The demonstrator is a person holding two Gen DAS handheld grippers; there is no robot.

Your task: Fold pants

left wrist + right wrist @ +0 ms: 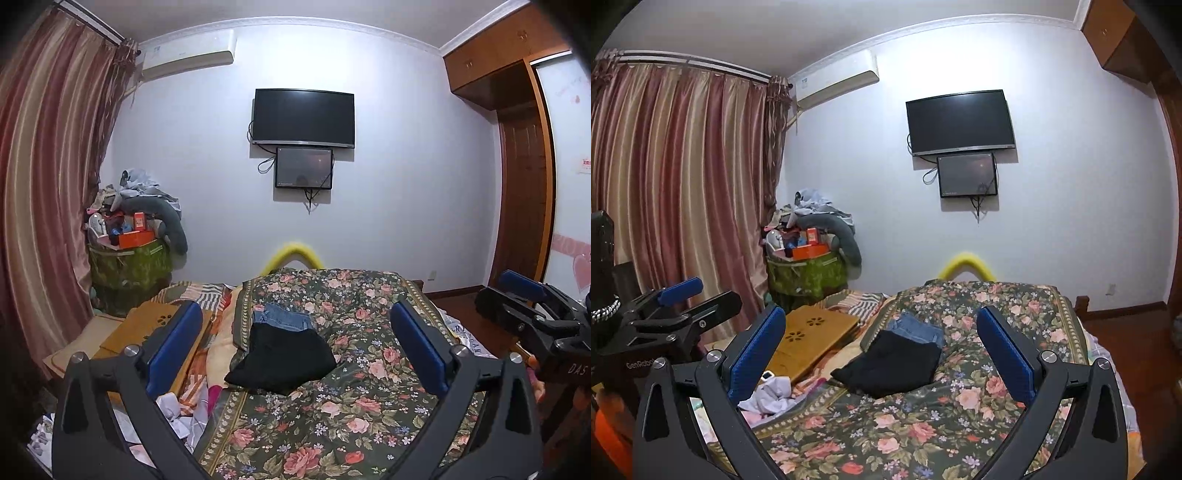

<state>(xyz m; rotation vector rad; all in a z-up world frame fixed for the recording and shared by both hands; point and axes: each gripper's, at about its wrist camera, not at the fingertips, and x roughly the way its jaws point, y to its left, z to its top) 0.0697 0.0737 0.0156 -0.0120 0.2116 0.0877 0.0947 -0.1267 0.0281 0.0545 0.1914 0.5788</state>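
Folded black pants [282, 360] [892, 365] lie on the floral bedspread [369, 406] [960, 406], overlapping a folded pair of blue jeans [282, 317] [918, 326] just behind them. My left gripper [295, 326] is held above the near part of the bed, jaws wide open, nothing between its blue pads [419, 347]. My right gripper [882, 330] is open just as wide and holds nothing. Each gripper shows at the edge of the other's view: the right gripper [524, 299] and the left gripper [679, 295]. Both hang short of the pants, not touching them.
A wooden lap desk [812, 334] lies on the bed's left side, with crumpled white cloth [772, 397] in front of it. A green bin piled with clutter [129, 254] stands by the curtain [44, 184]. Two screens [303, 118] hang on the far wall. A wardrobe [524, 177] stands right.
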